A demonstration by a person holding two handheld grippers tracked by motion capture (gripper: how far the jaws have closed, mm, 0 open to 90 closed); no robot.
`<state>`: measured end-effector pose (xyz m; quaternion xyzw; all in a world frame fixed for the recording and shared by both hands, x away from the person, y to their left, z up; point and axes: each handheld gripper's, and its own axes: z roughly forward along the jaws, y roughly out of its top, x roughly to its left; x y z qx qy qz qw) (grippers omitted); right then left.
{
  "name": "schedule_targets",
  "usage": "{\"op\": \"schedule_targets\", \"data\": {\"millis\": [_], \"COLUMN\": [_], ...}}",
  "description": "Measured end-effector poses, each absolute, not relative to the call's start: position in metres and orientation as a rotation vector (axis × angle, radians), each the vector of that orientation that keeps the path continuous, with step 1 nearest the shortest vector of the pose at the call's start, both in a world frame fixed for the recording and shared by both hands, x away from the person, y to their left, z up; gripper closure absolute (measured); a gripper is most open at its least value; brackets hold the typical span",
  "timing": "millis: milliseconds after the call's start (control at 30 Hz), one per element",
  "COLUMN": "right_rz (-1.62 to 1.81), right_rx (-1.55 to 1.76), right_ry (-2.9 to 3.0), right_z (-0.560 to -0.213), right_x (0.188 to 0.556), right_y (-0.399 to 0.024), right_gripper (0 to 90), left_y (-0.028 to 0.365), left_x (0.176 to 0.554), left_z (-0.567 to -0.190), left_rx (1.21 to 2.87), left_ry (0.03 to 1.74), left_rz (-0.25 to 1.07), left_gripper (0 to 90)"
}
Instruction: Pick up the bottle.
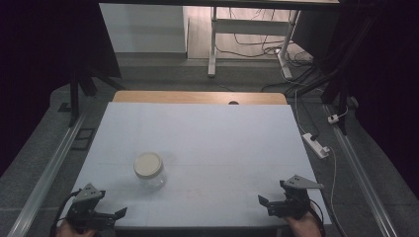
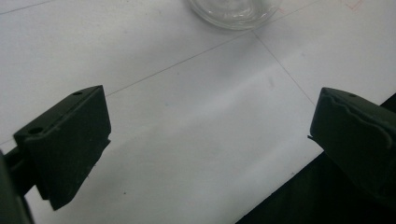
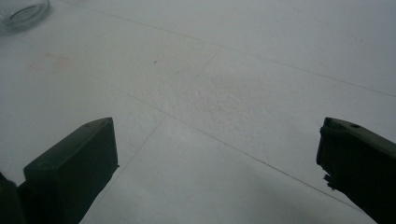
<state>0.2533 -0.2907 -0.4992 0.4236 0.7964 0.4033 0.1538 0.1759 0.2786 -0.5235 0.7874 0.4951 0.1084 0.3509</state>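
One round clear glass jar (image 1: 149,171) with a flat cream lid stands left of centre on the smooth white table (image 1: 222,143). The left tool (image 1: 114,216) and right tool (image 1: 264,202), matte black and blocky, sit at the near edge, jaws wide and empty.

White sheet-covered surface (image 1: 207,133) with faint grid lines, bare wooden strip (image 1: 197,97) along its 12 o'clock edge. White power strip (image 1: 316,145) on grey floor at 3 o'clock. White metal desk frame (image 1: 213,44) and tangled black cables (image 1: 257,47) at 12 o'clock.
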Motion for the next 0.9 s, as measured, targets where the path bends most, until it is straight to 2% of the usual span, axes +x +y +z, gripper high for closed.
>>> {"op": "schedule_targets", "data": {"millis": [900], "right_rz": [1.140], "right_rx": [1.155], "right_ry": [2.352], "right_z": [-0.5003], "right_x": [0.2540], "right_y": [-0.2863], "right_gripper": [0.0], "left_y": [0.2778], "left_x": [0.1788], "left_z": [-0.5246], "left_rx": [2.065], "left_ry": [1.278], "left_rz": [0.234], "left_gripper": [0.0]}}
